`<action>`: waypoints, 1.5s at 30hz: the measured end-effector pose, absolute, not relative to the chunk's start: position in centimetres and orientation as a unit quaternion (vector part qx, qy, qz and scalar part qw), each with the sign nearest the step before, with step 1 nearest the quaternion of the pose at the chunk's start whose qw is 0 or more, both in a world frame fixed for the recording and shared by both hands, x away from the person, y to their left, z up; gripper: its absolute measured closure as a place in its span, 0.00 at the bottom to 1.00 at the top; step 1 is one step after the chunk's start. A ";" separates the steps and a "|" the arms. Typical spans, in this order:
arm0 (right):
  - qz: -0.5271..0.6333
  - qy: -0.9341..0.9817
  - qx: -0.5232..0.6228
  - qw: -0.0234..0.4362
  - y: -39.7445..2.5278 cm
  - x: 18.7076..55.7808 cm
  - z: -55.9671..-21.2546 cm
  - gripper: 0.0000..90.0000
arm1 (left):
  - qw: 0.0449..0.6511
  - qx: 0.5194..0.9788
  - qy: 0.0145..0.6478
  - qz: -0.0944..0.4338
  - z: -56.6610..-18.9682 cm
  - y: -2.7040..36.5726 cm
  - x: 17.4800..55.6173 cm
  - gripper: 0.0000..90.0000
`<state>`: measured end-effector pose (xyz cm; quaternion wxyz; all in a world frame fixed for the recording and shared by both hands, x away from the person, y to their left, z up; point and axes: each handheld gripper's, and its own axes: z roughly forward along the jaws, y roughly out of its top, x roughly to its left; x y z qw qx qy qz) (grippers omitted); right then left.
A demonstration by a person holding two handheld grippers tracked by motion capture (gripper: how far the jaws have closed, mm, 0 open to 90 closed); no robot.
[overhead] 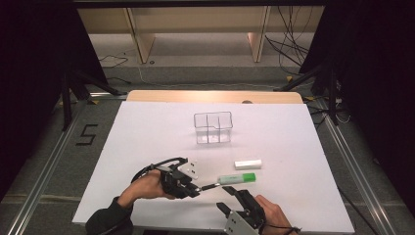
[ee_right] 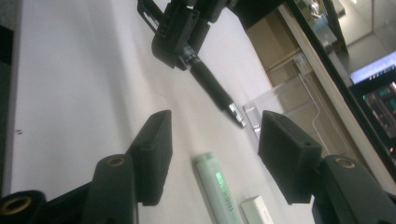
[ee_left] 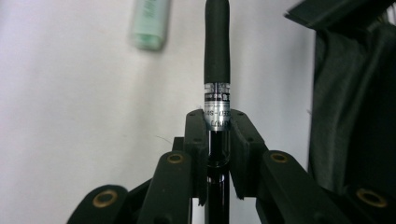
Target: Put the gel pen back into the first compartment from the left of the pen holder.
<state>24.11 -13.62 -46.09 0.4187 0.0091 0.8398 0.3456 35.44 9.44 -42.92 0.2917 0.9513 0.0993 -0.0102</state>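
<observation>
My left gripper [overhead: 195, 188] [ee_left: 217, 122] is shut on a black pen [ee_left: 217, 46] with a silver label band, held low over the white table and pointing right. Its tip lies close to a green highlighter [overhead: 237, 178] that rests on the table. My right gripper [overhead: 231, 197] [ee_right: 212, 135] stands open just in front of the highlighter [ee_right: 217, 186], which shows between its jaws. In the right gripper view the pen [ee_right: 212, 88] sticks out of the other gripper [ee_right: 180, 28] farther off.
A clear plastic box [overhead: 213, 127] [ee_right: 294, 107] with compartments stands at the table's middle back. A small white block [overhead: 247, 164] [ee_right: 257, 210] lies just behind the highlighter. The table's front edge is close under both hands.
</observation>
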 end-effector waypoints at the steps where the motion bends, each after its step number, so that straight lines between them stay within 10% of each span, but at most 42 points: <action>1: 0.348 0.840 0.017 0.416 -13.7 24.2 -46.1 0.48 | 0.300 0.948 0.109 -0.007 -42.9 9.5 35.6 0.87; 32: 0.505 0.787 0.296 0.193 -18.6 27.7 -44.8 0.26 | 0.496 0.791 0.344 0.102 -40.8 12.5 39.7 0.87; 45: 0.518 0.774 0.315 0.183 -19.3 27.7 -44.9 0.23 | 0.530 0.750 0.376 0.122 -39.6 12.4 41.6 0.87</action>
